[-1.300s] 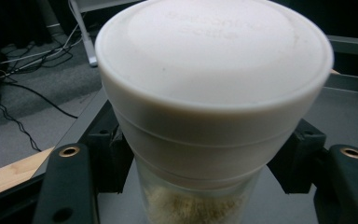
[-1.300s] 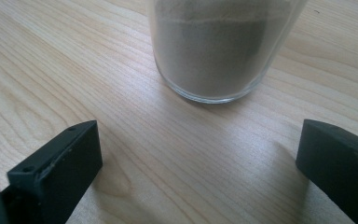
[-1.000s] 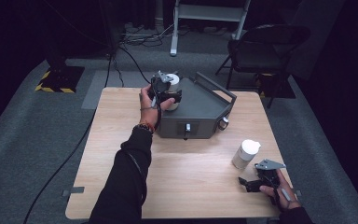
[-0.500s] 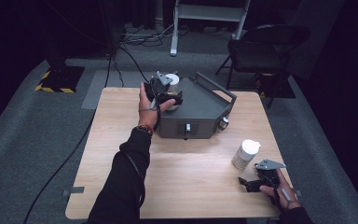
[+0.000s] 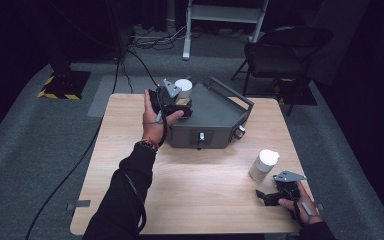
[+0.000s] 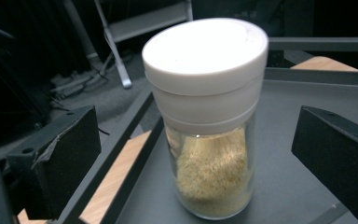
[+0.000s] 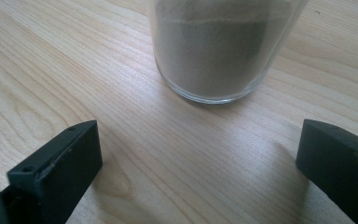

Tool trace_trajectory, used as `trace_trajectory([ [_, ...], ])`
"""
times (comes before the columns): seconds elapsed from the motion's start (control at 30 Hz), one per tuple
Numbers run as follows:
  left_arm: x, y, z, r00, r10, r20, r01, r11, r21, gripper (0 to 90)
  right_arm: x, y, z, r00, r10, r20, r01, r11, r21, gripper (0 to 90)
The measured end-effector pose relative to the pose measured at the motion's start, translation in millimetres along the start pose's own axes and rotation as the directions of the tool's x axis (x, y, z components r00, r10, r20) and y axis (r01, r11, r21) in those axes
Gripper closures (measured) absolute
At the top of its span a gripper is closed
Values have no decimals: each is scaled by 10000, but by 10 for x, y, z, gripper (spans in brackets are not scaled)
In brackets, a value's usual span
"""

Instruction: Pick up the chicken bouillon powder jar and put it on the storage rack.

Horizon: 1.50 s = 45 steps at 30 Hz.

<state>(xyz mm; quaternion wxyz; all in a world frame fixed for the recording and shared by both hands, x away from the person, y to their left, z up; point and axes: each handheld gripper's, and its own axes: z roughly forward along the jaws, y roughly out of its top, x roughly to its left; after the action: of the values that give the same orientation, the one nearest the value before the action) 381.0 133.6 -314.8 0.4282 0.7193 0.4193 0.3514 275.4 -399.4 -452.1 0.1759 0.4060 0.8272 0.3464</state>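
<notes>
A glass jar (image 6: 209,116) with a white lid and yellowish granules stands upright at the back left of a dark grey tray (image 5: 215,112). My left gripper (image 5: 172,102) sits just left of this jar (image 5: 183,88). Its jaws have just been opening and stand wide to either side of the jar without touching it. A second white-lidded jar (image 5: 264,165) with grey-brown powder (image 7: 219,46) stands on the wooden table (image 5: 205,200) at the front right. My right gripper (image 5: 267,197) rests low on the table just in front of it, open, with bare wood between its jaws.
The tray (image 6: 279,116) has raised edges and a bar along its far side. A dark chair (image 5: 280,55) and a white stand (image 5: 225,15) sit beyond the table. A black cable (image 5: 80,160) runs across the floor at the left.
My left gripper has let go of the granule jar, opened wide and drawn back a little from it. The jar stays on the tray. The right hand has kept still.
</notes>
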Motion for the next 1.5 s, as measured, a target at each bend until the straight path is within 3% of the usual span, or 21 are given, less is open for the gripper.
trace_trajectory([
  [0.2, 1, -90, -164, 9992, 210, 340, -197, 9990, -390, 7, 0, 0, 0, 10000, -2, 1, 2, 10000, 1, 0],
  [0.3, -18, -122, -272, 9971, 533, 540, -505, 9973, -524, 6, -1, 0, 0, 10000, 1, -1, -1, 10000, 2, 0],
  [0.57, -46, -181, -417, 9890, 1275, 755, -1240, 9910, -494, 8, -1, 0, 0, 10000, 0, -2, 0, 10000, 2, 0],
  [0.73, -62, -230, -473, 9848, 1498, 884, -1460, 9881, -475, 12, -1, 0, 0, 10000, 0, -1, 0, 10000, 1, 0],
  [0.93, -83, -317, -558, 9761, 1827, 1175, -1792, 9830, -398, 12, -1, 0, 0, 10000, 1, -1, -1, 10000, 2, 0],
  [1.2, -136, -457, -638, 9560, 2596, 1363, -2608, 9654, -98, 12, -1, 0, 1, 10000, 3, -3, -3, 10000, 0, 0],
  [1.5, -95, -651, -703, 9513, 2604, 1650, -2666, 9637, 161, 12, -1, 0, 0, 10000, 4, -1, -4, 10000, 0, 0],
])
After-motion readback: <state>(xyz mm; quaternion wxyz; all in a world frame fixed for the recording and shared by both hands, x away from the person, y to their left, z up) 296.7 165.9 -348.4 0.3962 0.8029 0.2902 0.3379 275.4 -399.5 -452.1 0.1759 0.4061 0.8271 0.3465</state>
